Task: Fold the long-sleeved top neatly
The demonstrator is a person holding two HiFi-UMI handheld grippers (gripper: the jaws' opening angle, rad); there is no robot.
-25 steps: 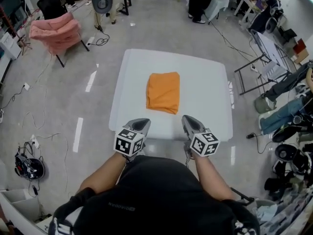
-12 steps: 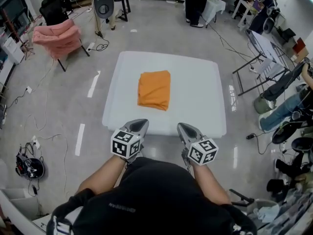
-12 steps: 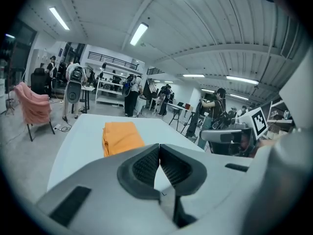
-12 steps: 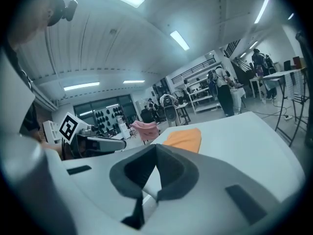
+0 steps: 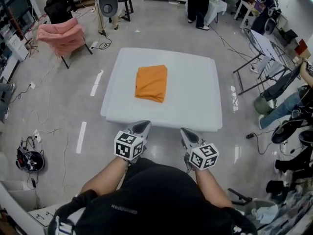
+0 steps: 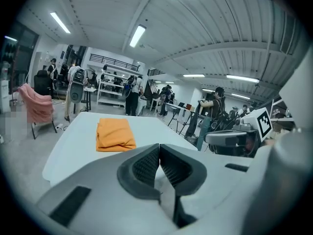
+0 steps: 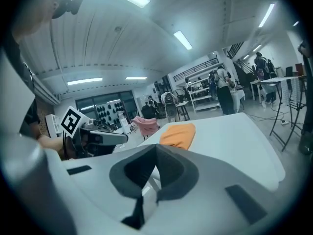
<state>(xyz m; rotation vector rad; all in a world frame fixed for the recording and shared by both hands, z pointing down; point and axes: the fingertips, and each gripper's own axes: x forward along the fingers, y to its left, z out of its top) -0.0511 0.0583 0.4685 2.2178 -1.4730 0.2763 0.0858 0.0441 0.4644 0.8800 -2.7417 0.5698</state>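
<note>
An orange long-sleeved top (image 5: 151, 82) lies folded into a compact rectangle on the white table (image 5: 195, 104), left of its middle. It also shows in the left gripper view as a folded orange top (image 6: 115, 134) and in the right gripper view as an orange top (image 7: 178, 134). My left gripper (image 5: 142, 126) hangs shut and empty just off the table's near edge. My right gripper (image 5: 185, 132) is beside it, also shut with nothing in it. Both are well short of the top.
A pink-draped chair (image 5: 62, 35) stands at the far left. A metal rack (image 5: 261, 65) is on the right. People (image 5: 197, 3) stand beyond the table. Cables and a headset-like object (image 5: 28, 161) lie on the floor at left.
Both grippers have drawn back from the table towards my body, staying shut. The table and the folded top now sit farther up and away in the head view.
</note>
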